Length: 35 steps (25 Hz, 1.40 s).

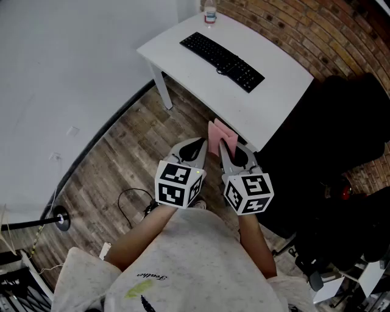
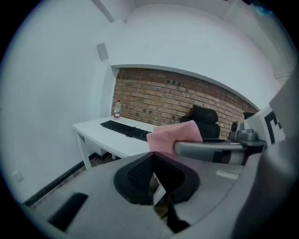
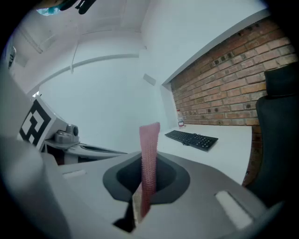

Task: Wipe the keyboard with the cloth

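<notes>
Ahead of the right tool [image 1: 226, 146], well apart on the table [image 1: 183, 76], sits the keyboard [image 1: 222, 60], long axis slanting away leftward. That tool's clamped on the pink cloth [image 1: 215, 132]; the left tool [image 1: 199, 146] is closed, empty.

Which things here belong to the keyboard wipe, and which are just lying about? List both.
For the job: keyboard; pink cloth, clamped in the right gripper; white desk under the keyboard.

Lying about: bottle at the desk's far corner; black chair; cable on the floor.
</notes>
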{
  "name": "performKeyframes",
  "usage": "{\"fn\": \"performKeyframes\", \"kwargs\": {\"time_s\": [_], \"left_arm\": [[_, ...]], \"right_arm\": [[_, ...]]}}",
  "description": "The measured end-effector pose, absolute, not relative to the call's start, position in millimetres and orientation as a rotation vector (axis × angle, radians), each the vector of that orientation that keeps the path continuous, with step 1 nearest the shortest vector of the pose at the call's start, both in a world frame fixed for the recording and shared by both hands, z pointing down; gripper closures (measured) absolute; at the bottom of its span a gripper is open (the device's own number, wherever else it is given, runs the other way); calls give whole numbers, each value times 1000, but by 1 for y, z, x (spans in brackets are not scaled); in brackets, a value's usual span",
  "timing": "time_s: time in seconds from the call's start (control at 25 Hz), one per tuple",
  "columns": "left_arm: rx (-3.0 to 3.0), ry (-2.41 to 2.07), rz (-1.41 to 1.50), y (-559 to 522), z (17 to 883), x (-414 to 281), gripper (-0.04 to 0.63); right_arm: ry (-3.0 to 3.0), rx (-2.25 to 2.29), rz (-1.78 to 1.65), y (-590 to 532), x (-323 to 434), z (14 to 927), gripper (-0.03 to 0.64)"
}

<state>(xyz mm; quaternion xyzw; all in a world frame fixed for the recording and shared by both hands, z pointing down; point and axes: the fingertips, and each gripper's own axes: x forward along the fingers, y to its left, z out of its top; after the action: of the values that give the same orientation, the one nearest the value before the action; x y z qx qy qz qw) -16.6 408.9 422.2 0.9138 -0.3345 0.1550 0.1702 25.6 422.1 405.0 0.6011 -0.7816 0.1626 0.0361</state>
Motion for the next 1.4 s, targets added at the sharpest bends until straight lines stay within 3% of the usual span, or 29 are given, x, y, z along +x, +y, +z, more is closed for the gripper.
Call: {"fn": "performKeyframes", "kwargs": {"time_s": [0.56,1.4], "left_arm": [[2563,-912,416,346,432,-28,598],[2526,-759,366,145,427,-99,598]], "right_arm": [[-2380,1830,529,359,10,414,594],[-2254,1851,556,163,-73,412,594]]}}
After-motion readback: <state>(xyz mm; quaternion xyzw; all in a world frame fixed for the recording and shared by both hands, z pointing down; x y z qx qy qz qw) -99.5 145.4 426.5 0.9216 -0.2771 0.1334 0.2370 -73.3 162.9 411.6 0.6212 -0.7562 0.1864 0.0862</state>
